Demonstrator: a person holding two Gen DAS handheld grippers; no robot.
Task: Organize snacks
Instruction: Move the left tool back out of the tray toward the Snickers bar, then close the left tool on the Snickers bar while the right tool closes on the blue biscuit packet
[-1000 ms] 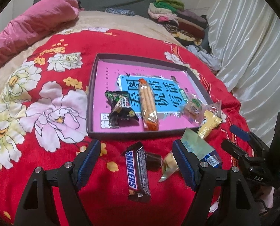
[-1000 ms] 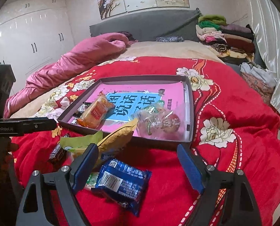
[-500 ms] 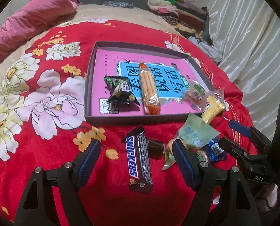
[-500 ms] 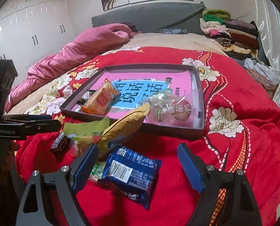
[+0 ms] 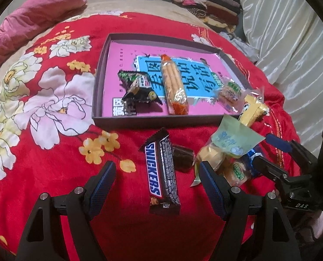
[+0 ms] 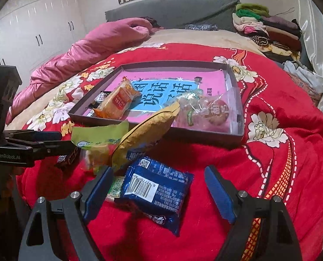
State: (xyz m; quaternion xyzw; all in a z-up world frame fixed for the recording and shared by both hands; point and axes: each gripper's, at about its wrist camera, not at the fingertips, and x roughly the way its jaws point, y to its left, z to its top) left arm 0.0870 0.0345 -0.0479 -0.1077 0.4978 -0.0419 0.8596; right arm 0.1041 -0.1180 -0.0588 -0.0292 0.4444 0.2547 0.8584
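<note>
Now we hover both grippers (image 5: 156,181) (image 6: 159,189) agape over loose snacks, Snickers (image 5: 161,169) lower centre, blue pack (image 6: 156,190) lower centre, box (image 5: 126,119) above; slick wrappers may slip.

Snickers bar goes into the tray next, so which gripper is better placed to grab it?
Left. The left gripper stands open with the Snickers bar lying between its fingers; the right gripper frames the blue packet instead.

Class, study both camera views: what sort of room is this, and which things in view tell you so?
Most likely a bedroom. The snacks lie on a bed with a red floral blanket, a pink quilt and a grey headboard, beside white wardrobe doors and stacked folded clothes.
</note>
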